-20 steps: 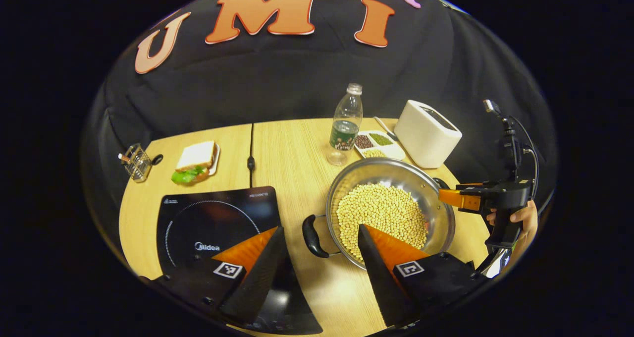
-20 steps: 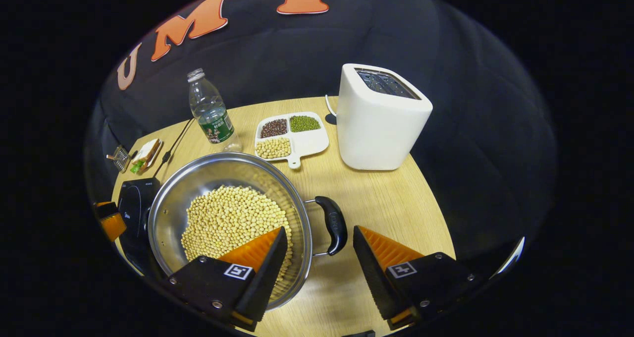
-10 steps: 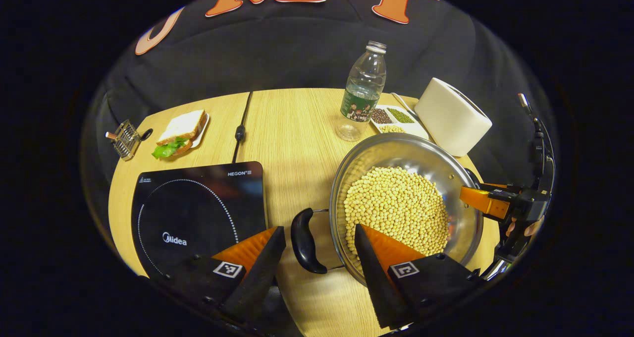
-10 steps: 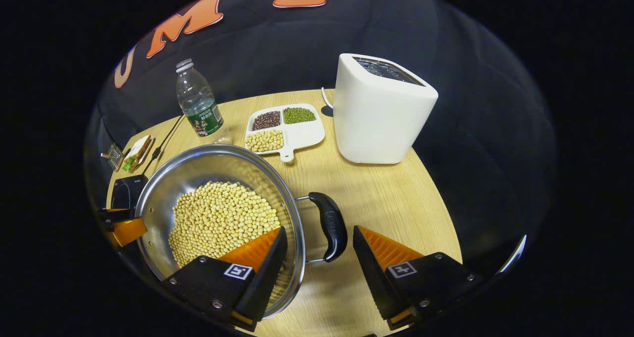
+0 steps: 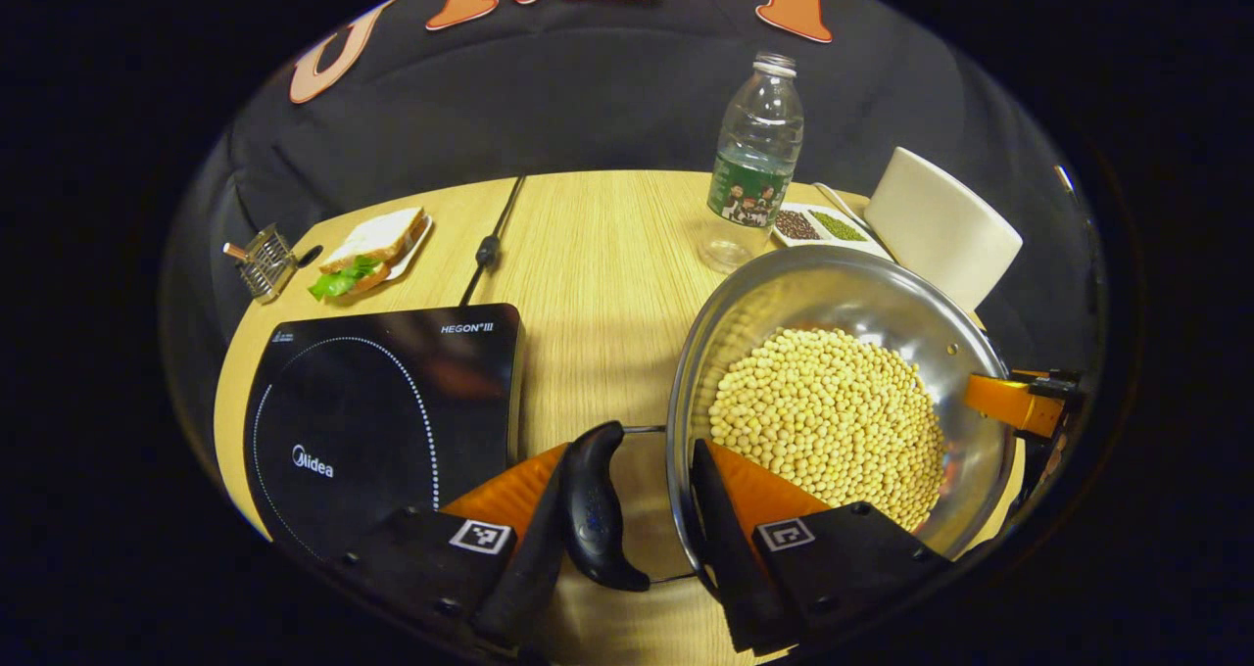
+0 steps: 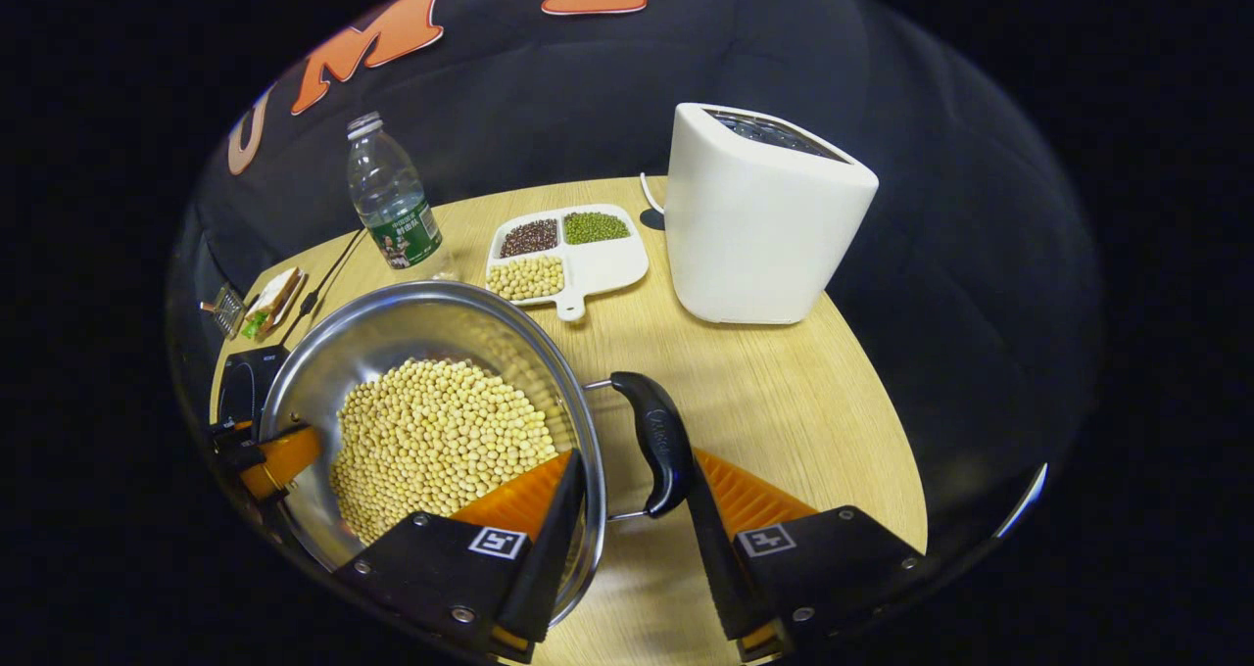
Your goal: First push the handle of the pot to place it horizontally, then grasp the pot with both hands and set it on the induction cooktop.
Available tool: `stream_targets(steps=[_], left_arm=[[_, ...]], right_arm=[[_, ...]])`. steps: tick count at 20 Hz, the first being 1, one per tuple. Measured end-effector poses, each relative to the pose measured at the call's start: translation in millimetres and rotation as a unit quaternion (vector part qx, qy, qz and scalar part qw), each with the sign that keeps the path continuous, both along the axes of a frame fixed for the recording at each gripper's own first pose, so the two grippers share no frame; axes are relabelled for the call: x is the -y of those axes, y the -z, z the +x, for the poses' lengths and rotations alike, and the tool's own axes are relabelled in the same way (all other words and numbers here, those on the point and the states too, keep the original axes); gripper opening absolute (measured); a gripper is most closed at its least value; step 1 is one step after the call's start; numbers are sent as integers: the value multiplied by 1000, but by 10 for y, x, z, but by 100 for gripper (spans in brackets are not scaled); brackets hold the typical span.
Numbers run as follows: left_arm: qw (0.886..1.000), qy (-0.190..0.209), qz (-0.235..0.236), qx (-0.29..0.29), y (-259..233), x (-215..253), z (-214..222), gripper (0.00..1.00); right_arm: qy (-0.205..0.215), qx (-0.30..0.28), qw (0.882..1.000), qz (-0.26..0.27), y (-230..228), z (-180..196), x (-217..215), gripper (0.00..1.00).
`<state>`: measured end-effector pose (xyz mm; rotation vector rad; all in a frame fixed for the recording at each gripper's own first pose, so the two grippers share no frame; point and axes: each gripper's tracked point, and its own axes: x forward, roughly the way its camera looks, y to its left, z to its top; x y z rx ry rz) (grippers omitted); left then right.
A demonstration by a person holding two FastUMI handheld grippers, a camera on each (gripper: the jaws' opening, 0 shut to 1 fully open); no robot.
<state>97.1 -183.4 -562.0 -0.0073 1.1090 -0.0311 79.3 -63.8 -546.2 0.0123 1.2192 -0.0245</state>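
A steel pot (image 5: 833, 289) of soybeans (image 5: 833, 421) sits on the wooden table, right of the black induction cooktop (image 5: 362, 402). My left gripper (image 5: 629, 448) is open and straddles the pot's near black handle (image 5: 593, 509); one finger touches the handle, the other lies over the rim. In the right gripper view, the pot (image 6: 411, 323) is at the left. My right gripper (image 6: 635, 452) is open around the other black handle (image 6: 654, 441), one finger against it and the other over the rim. Each gripper shows across the pot in the other's view: right gripper (image 5: 1019, 402), left gripper (image 6: 274, 455).
A water bottle (image 5: 756, 157), a white divided dish of beans (image 6: 568, 250) and a white toaster (image 6: 764, 215) stand behind the pot. A sandwich on a plate (image 5: 367, 250), a small wire rack (image 5: 260, 262) and a power cable (image 5: 487, 250) lie beyond the cooktop.
Both grippers have moved in onto the pot's two handles, and their fingers have narrowed around them. The pot itself looks unmoved on the table.
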Motion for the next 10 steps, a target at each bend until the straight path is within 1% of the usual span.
stream_targets(steps=[1,2,3,6,7,10], left_arm=[[1000,-5,2,8,-18,2,18,75],[1000,-7,4,13,-13,6,35,77],[1000,-10,4,22,-13,-2,49,75],[999,-18,2,40,-41,3,100,74],[999,-12,8,46,-43,4,99,71],[998,-2,22,66,-89,21,134,72]], right_arm=[[-3,5,1000,0,0,8,-1,64],[2,11,1000,3,-7,15,2,64],[6,15,1000,4,-6,15,-6,63],[6,30,1000,-2,-20,11,-7,58],[10,35,999,-2,-27,6,-11,57],[16,39,999,-5,-34,-35,-1,54]])
